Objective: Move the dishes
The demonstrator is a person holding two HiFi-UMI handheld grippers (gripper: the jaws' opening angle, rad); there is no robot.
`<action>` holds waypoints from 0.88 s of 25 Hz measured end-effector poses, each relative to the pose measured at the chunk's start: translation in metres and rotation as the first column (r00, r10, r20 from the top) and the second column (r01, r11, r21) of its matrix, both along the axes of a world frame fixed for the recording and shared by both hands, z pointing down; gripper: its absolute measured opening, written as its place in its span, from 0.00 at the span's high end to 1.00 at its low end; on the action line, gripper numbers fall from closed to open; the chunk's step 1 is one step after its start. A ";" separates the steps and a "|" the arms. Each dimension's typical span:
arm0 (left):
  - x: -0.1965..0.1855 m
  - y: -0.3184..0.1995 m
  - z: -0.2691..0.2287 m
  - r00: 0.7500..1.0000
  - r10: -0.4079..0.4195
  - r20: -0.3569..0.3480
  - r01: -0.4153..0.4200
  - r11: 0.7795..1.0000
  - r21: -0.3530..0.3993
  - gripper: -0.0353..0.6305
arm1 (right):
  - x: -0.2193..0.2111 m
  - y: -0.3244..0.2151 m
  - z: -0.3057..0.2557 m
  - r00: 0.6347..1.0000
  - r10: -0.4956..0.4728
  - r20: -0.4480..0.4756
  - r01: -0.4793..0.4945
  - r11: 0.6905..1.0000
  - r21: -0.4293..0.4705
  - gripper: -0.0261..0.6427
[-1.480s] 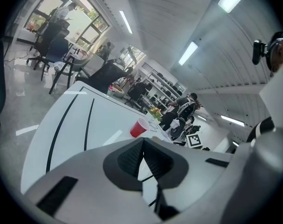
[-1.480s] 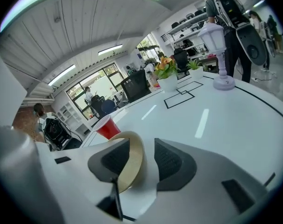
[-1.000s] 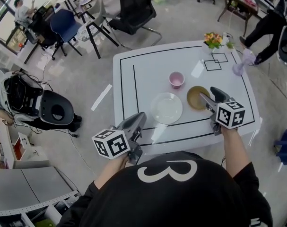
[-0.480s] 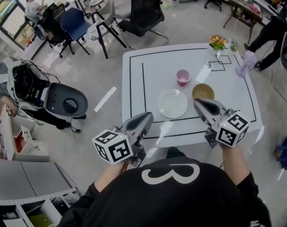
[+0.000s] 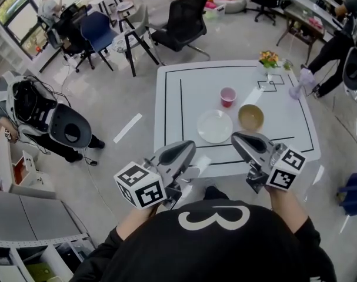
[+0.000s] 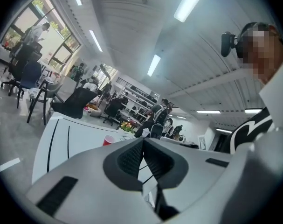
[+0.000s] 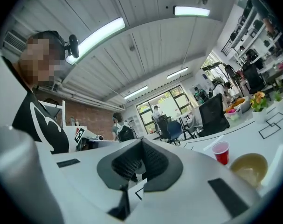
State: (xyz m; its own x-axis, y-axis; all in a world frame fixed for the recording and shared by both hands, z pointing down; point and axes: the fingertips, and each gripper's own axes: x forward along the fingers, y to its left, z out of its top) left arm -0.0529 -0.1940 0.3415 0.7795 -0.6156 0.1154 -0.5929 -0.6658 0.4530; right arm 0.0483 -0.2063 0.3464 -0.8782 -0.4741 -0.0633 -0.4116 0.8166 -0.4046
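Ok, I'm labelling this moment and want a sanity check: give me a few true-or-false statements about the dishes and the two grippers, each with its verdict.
1. The white plate, the bowl and the cup all rest on the table. True.
2. The left gripper and the right gripper both have their jaws together. True.
3. The right gripper holds the bowl. False: nothing is between its jaws, and the bowl sits on the table.
4. The cup stands inside the bowl. False: it stands apart from the bowl, on the side away from the person.
5. The flowers stand near the table's far right corner. True.
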 end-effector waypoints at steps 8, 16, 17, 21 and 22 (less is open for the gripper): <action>-0.008 0.035 -0.015 0.999 0.036 -0.017 -0.035 0.998 0.052 0.94 | -0.016 0.040 -0.011 1.000 0.001 -0.015 0.000 1.000 0.020 0.95; -0.011 0.061 -0.018 0.998 0.061 -0.016 -0.060 0.996 0.071 0.94 | -0.020 0.068 -0.014 1.000 0.014 -0.019 -0.014 0.999 0.032 0.95; -0.012 0.065 -0.017 0.998 0.061 -0.016 -0.059 0.996 0.069 0.94 | -0.021 0.072 -0.013 1.000 0.015 -0.019 -0.015 0.999 0.032 0.95; -0.016 0.072 -0.011 0.998 0.065 -0.026 -0.063 0.996 0.061 0.94 | -0.023 0.081 -0.009 0.999 0.029 -0.025 -0.029 0.999 0.027 0.95; -0.016 0.073 -0.011 0.997 0.066 -0.027 -0.065 0.996 0.062 0.94 | -0.023 0.082 -0.009 0.999 0.035 -0.025 -0.035 0.999 0.029 0.95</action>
